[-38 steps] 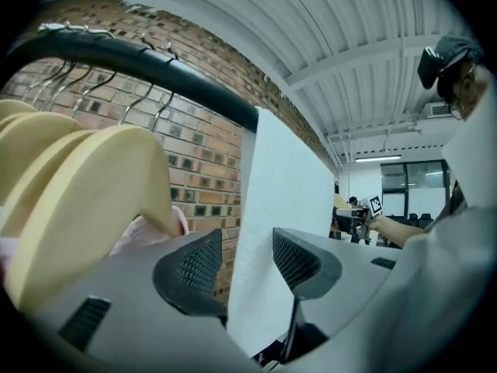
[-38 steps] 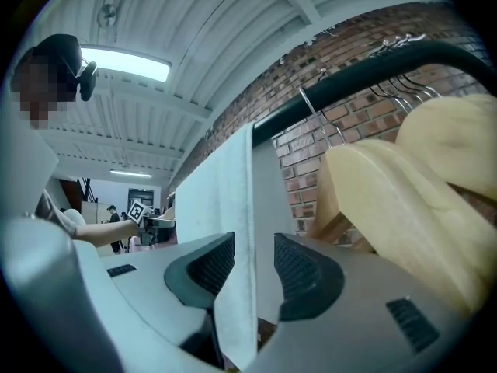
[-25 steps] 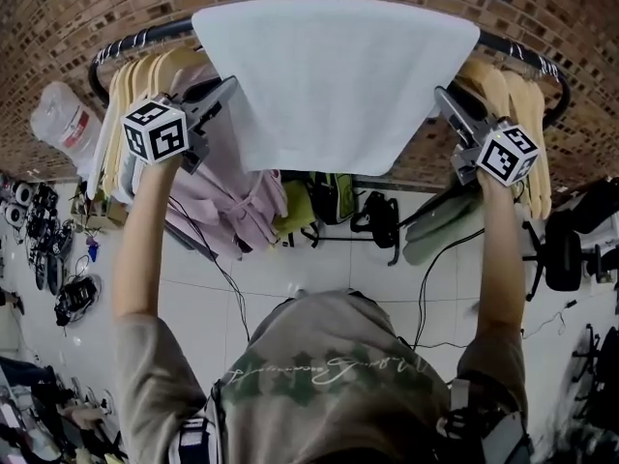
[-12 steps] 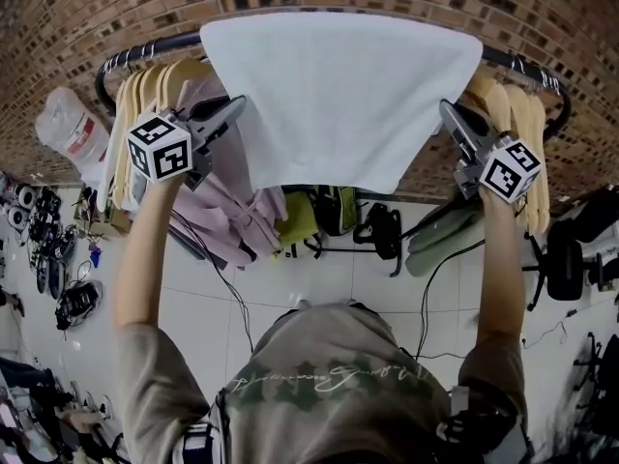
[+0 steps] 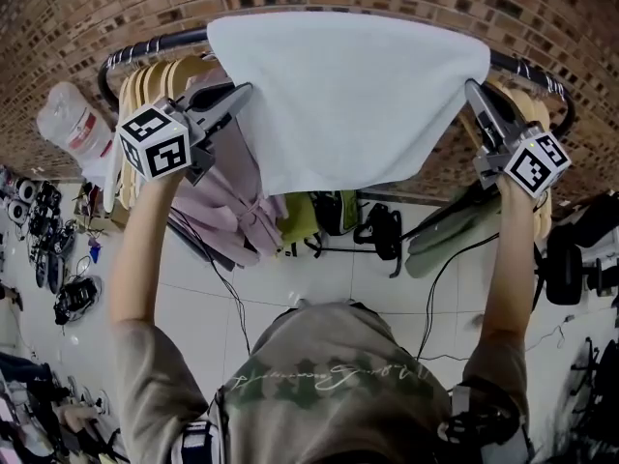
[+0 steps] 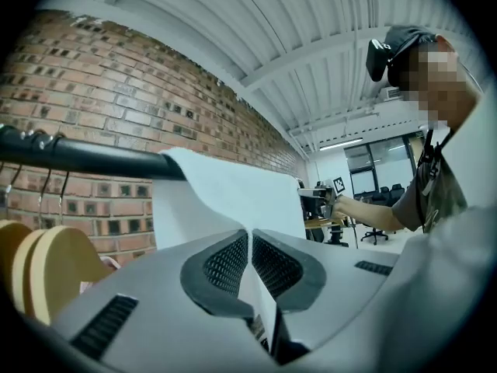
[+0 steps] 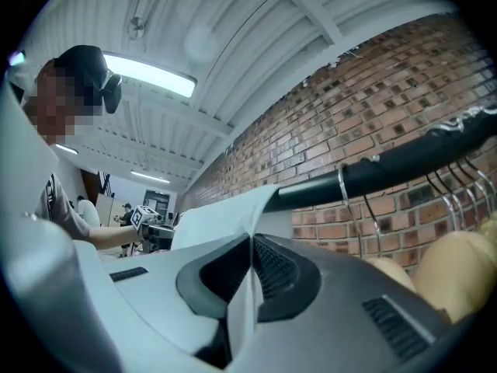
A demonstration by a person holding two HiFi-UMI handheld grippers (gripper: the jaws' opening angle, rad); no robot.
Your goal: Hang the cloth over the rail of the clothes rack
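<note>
A white cloth (image 5: 348,95) lies draped over the black rail (image 5: 160,44) of the clothes rack, in front of a brick wall. My left gripper (image 5: 244,91) is shut on the cloth's left edge and my right gripper (image 5: 471,89) on its right edge, both just below the rail. In the left gripper view the cloth (image 6: 233,196) runs out from between the shut pads of the left gripper (image 6: 250,238) toward the rail (image 6: 78,158). The right gripper (image 7: 250,243) pinches a fold of the cloth (image 7: 221,212) beside the rail (image 7: 404,160).
Wooden hangers (image 5: 145,75) crowd the rail's left end, and more hangers (image 5: 530,104) hang at the right. A pink garment (image 5: 232,201) and a green one (image 5: 440,230) hang below. Bags and cables lie on the tiled floor (image 5: 319,278).
Both grippers have risen toward the rail with the cloth's side edges. The right one has also shifted outward to the right, which spreads the cloth wider.
</note>
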